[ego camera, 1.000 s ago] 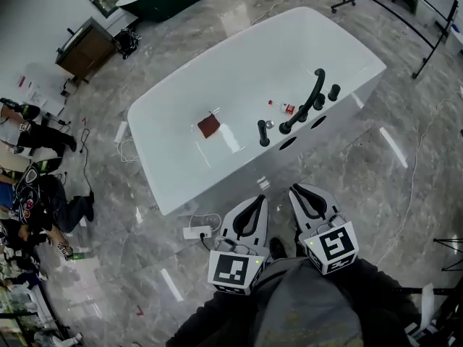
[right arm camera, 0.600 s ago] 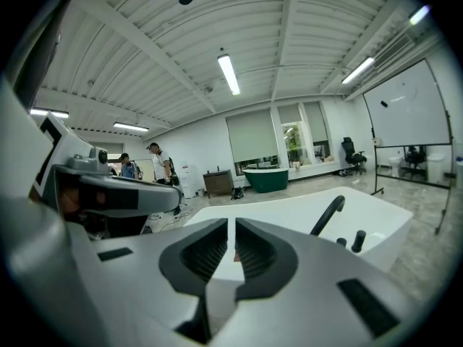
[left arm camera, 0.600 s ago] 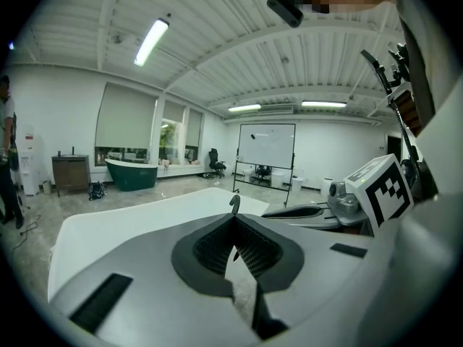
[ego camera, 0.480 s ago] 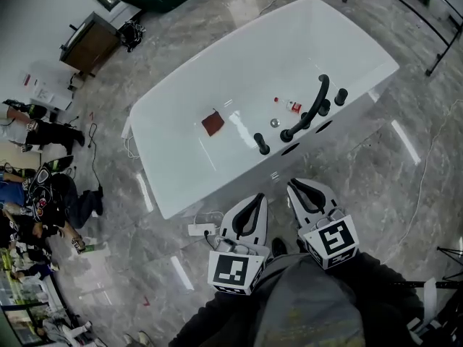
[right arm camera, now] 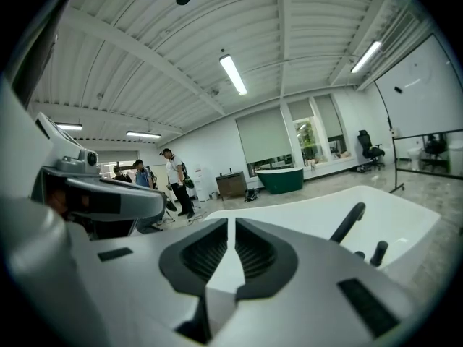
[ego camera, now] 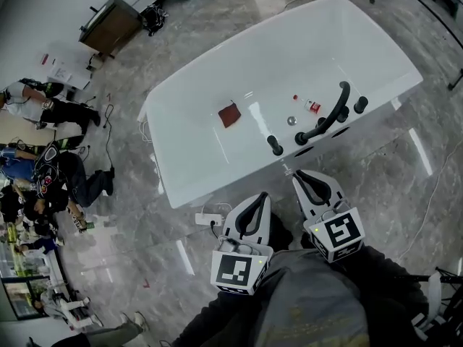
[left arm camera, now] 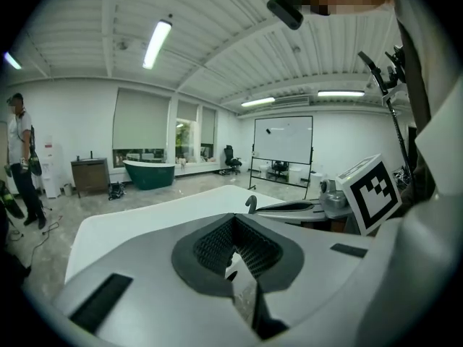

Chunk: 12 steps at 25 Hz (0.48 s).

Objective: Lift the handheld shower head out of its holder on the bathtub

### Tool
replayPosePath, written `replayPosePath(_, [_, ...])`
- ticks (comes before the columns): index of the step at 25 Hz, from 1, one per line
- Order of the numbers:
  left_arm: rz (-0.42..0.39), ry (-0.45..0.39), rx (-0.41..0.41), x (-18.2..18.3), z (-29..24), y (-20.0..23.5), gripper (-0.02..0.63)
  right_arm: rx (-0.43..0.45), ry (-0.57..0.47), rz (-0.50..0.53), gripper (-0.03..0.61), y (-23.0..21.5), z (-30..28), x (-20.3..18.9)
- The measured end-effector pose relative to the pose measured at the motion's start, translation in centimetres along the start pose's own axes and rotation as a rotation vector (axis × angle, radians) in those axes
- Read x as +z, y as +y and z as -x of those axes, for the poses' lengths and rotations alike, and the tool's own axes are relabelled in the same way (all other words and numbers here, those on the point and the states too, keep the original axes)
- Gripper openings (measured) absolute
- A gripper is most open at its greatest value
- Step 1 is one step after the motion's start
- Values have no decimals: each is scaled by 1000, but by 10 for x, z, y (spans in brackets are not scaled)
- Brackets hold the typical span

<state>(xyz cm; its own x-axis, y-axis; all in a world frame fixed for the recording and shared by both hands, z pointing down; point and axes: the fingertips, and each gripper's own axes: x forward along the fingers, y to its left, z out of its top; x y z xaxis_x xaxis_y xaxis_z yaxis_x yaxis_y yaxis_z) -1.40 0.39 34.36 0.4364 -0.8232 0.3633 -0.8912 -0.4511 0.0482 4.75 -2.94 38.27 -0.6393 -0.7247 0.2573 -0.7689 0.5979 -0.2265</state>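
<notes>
The black handheld shower head (ego camera: 331, 116) lies slanted in its holder on the near rim of the white bathtub (ego camera: 210, 161), with black knobs (ego camera: 360, 105) beside it. In the right gripper view the shower head (right arm camera: 348, 223) rises over the rim ahead to the right. My right gripper (ego camera: 300, 176) hovers just short of the tub's side below the fittings, its jaws together and empty; up close my right gripper (right arm camera: 231, 224) shows only a thin slit. My left gripper (ego camera: 258, 198) is beside it, lower left, shut and empty; in its own view my left gripper (left arm camera: 233, 220) faces the rim.
A reddish cloth (ego camera: 230, 114), a small bottle (ego camera: 312, 106) and the drain (ego camera: 291, 121) lie inside the tub. A white power strip (ego camera: 209, 217) with its cable sits on the floor by my left gripper. People (ego camera: 43, 107) stand at the far left by a wooden cabinet (ego camera: 112, 23).
Both grippers have moved closer to the tub's near side. The tub and its fittings have shifted right in the head view, and the right gripper's tip now sits just below the fittings.
</notes>
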Motion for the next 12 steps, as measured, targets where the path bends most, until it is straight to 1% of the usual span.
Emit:
replayPosePath(3, [15, 3, 25, -2, 2, 16, 2, 6, 2, 5, 31, 1, -15, 3])
replayPosePath(6, [37, -7, 32, -6, 1, 37, 2, 7, 20, 14, 31, 7, -32, 0])
replayPosePath(9, [39, -29, 17, -4, -6, 56, 2, -3, 22, 33, 31, 13, -47, 3])
replayPosePath(12, [48, -39, -14, -3, -13, 71, 2, -32, 26, 52, 31, 12, -63, 8])
